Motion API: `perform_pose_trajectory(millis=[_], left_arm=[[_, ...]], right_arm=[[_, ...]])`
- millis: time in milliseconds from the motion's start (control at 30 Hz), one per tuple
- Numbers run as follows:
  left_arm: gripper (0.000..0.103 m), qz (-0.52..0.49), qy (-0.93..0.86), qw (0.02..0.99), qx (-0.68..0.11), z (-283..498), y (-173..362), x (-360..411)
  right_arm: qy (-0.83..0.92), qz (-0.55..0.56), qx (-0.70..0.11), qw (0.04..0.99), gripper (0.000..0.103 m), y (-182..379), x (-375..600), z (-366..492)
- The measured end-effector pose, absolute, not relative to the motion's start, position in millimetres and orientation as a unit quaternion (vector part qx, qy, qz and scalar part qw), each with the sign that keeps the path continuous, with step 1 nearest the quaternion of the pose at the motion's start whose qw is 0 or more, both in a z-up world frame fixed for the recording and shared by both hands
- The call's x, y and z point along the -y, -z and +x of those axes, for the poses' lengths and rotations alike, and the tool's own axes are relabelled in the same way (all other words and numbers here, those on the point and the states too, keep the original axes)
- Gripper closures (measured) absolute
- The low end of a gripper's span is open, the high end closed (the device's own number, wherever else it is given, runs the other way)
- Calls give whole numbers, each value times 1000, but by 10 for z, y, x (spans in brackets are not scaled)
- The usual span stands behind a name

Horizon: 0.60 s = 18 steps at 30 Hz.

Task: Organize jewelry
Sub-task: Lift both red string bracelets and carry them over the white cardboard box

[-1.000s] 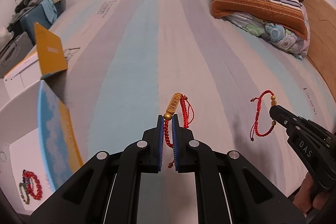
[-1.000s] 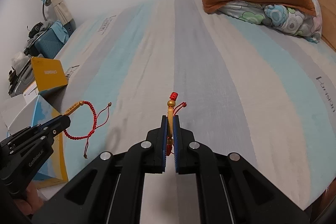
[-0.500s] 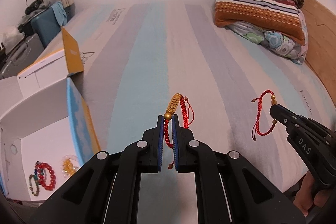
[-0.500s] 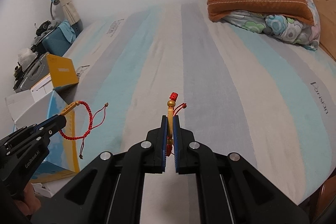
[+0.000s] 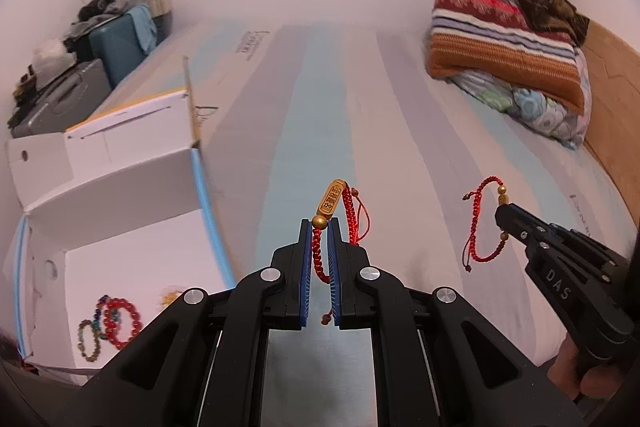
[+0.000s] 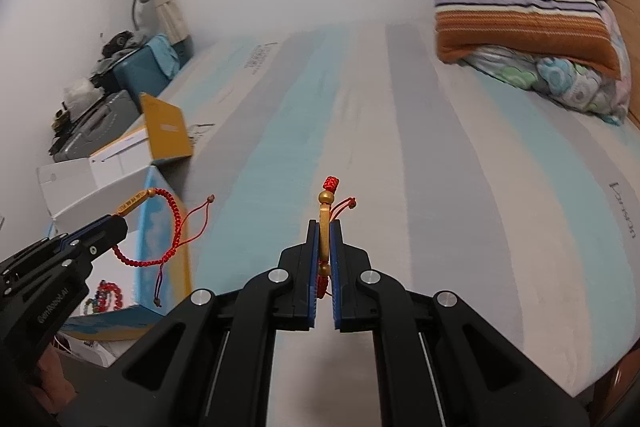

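My left gripper is shut on a red cord bracelet with a gold bar charm, held above the bed. The same gripper and its bracelet show at the left of the right wrist view. My right gripper is shut on a second red cord bracelet with gold beads; it also shows in the left wrist view, hanging from the right gripper. An open white box with blue and yellow sides lies to the left, with bead bracelets on its floor.
The striped bed sheet stretches ahead. Stacked striped and floral pillows lie at the far right by a wooden headboard. A teal suitcase and clutter stand beyond the bed at the far left.
Both grippers have risen and tilted up with their bracelets still held. The box's inside and the bead bracelets in it have come further into the left wrist view.
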<state>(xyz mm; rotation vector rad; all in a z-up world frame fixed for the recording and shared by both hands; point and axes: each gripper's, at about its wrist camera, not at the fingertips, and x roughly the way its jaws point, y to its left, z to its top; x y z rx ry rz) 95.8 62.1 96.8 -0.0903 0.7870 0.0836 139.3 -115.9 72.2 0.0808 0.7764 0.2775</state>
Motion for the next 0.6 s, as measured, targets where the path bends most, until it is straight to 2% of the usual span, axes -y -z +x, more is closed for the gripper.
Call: perform_pose_trajectory(millis=[600], left_arm=[[95,-82,-125,922,-357,474,-1138,-1597]], right_arm=[[-212,12,-353,911,98,-907,195,1159]])
